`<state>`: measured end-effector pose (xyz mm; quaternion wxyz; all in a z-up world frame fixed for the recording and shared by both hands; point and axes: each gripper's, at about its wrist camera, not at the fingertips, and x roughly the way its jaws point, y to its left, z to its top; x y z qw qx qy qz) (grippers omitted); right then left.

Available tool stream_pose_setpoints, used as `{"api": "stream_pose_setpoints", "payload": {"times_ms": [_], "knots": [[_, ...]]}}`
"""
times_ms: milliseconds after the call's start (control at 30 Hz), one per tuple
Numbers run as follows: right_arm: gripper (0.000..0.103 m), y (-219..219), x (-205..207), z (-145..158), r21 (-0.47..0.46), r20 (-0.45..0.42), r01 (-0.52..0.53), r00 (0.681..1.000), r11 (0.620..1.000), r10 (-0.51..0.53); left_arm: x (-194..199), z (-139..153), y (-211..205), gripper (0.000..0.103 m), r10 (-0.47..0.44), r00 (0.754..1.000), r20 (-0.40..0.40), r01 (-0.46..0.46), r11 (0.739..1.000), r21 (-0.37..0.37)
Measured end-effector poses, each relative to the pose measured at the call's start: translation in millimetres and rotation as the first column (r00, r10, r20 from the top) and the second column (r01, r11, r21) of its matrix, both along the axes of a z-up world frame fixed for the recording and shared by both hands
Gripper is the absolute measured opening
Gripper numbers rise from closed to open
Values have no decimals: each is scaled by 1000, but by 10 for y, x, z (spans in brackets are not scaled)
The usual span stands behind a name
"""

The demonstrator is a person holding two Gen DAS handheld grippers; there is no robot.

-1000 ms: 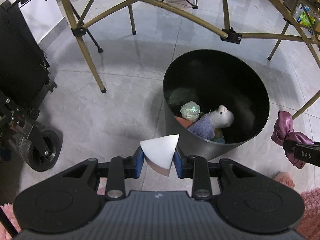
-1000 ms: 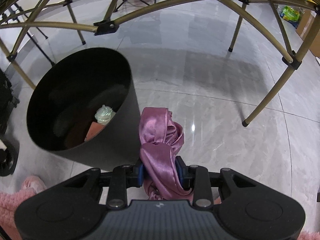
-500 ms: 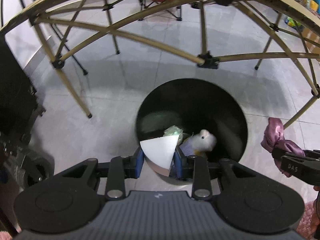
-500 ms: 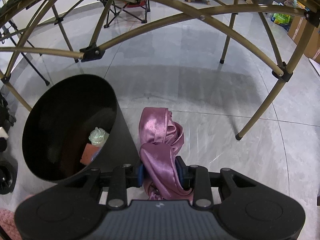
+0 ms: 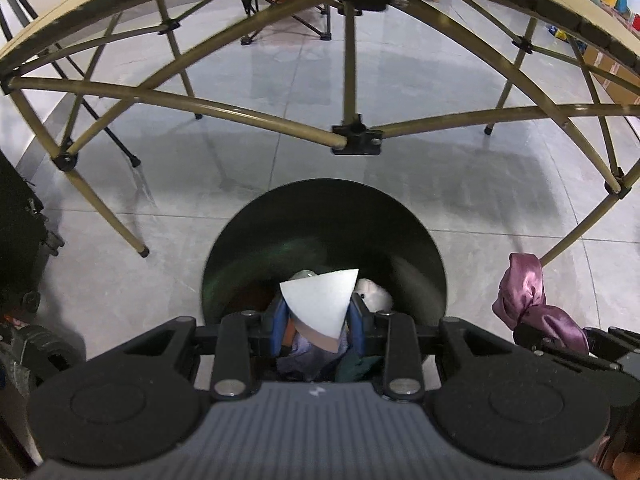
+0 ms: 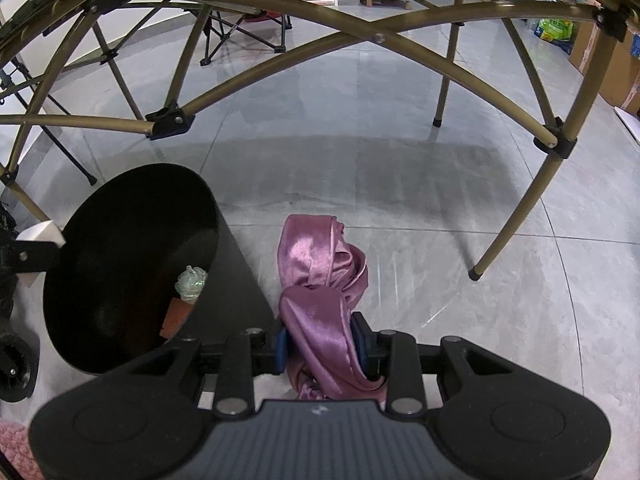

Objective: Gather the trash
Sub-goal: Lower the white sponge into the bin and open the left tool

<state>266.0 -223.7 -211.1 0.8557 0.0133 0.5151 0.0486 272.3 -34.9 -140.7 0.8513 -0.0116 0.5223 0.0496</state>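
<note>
Left tongs [image 5: 319, 326] clamped on paper wedge [image 5: 320, 304] above bin rim [image 5: 224, 256] (open floor beyond); right tongs [image 6: 320, 350] clamped on satin cloth [image 6: 320, 280].

White paper wedge [image 5: 318, 303] above black bin [image 5: 324, 216]

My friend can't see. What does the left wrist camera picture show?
The left gripper pinches a white paper wedge right over the open black bin, which already holds trash. At the right, the other gripper holds a purple satin cloth beside the bin, under a gold-legged table frame.
</note>
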Motion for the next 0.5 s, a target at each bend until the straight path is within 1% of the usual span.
{"api": "stream_pose_setpoints", "payload": {"times_ms": [300, 500], "knots": [[30, -121, -6, -29, -4, -2, 34, 999, 999, -34, 125, -95, -85, 32, -8, 1000, -27, 8, 1000, -14], [30, -116, -20, -30, -4, 1, 30, 1000, 1000, -30, 136, -149, -79, 32, -1, 999, -43, 1, 1000, -13]]}}
